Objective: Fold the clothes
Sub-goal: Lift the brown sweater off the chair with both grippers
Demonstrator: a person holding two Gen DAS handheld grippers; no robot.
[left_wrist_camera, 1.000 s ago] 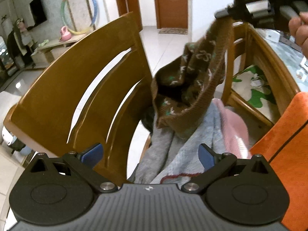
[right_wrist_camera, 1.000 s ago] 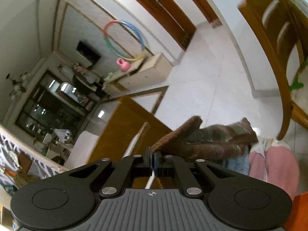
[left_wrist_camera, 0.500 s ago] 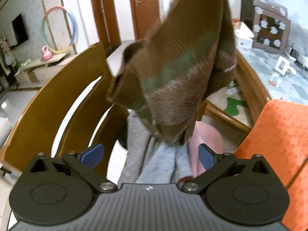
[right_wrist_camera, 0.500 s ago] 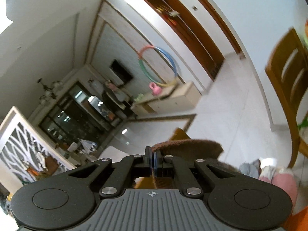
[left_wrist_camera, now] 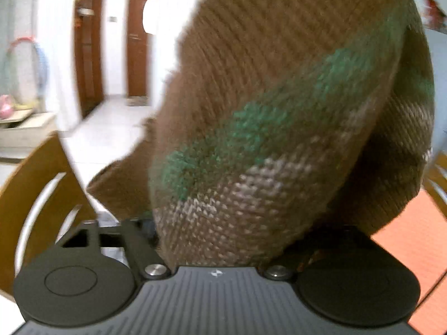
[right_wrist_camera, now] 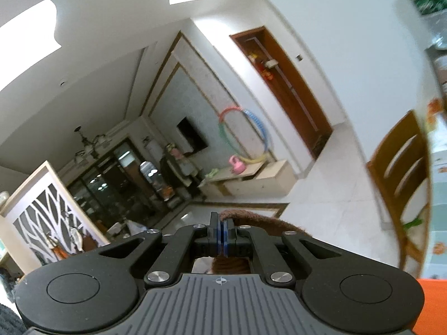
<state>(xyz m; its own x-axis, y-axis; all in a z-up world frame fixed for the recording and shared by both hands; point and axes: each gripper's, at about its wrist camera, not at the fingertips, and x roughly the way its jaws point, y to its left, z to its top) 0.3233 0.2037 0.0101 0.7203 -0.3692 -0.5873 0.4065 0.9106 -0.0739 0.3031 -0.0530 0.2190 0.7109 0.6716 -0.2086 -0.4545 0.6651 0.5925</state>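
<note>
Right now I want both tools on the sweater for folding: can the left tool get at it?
Probably yes. The sweater hangs from the shut right tool, draped right over the left tool's mouth, hiding its fingers. Nothing stands between them.

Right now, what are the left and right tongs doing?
Left tongs: cannot be told, hidden by brown knit garment.
Right tongs: closed on the garment.

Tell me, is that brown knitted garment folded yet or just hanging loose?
Hanging loose, not folded. The brown sweater dangles bunched before the left camera, pinched at one edge by the shut right tool. Whether the left tool grips it cannot be told.
</note>
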